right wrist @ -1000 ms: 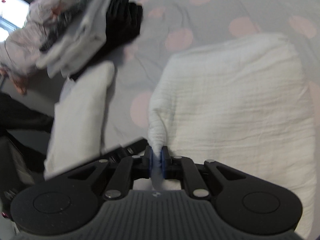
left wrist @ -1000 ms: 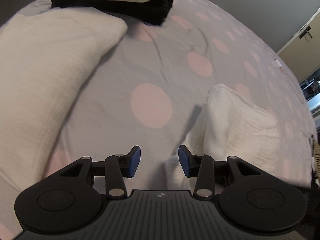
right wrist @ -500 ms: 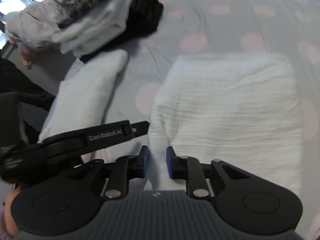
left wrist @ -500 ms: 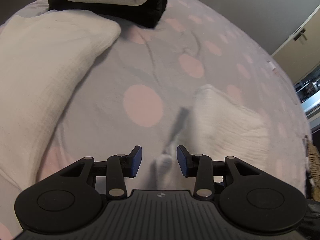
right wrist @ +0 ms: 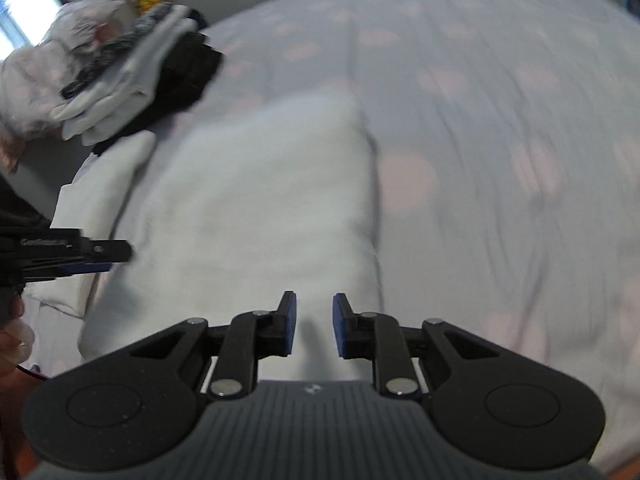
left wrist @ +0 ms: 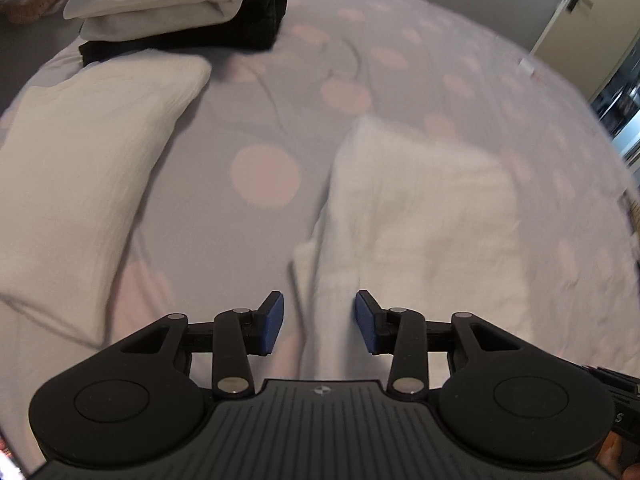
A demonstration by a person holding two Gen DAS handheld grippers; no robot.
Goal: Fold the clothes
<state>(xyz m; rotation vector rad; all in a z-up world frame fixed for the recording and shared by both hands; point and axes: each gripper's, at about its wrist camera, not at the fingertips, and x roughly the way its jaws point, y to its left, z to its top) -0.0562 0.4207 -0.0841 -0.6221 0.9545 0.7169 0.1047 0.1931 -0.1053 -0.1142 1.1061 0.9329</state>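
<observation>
White crinkled cloth (left wrist: pixel 424 216) lies folded on the spotted bed sheet (left wrist: pixel 256 112), a soft, thick rectangle with a faintly ribbed weave. Its near edge bunches into a loose ridge that runs toward me. My left gripper (left wrist: pixel 319 322) hangs over that ridge with its jaws apart and nothing pinched; the ridge passes between the blue pads without either pressing on it. My right gripper (right wrist: pixel 313 326) hovers above the same cloth (right wrist: pixel 256 208), near its right-hand edge, with jaws parted by a narrow gap and empty. I judge both sit low over the near edge because it is the easiest place to take the cloth for another fold. A second pale folded piece (left wrist: pixel 80 152) rests well to the left, and a stack of folded clothes (left wrist: pixel 176 8), light over black, sits beyond it, apparently finished work kept clear.
</observation>
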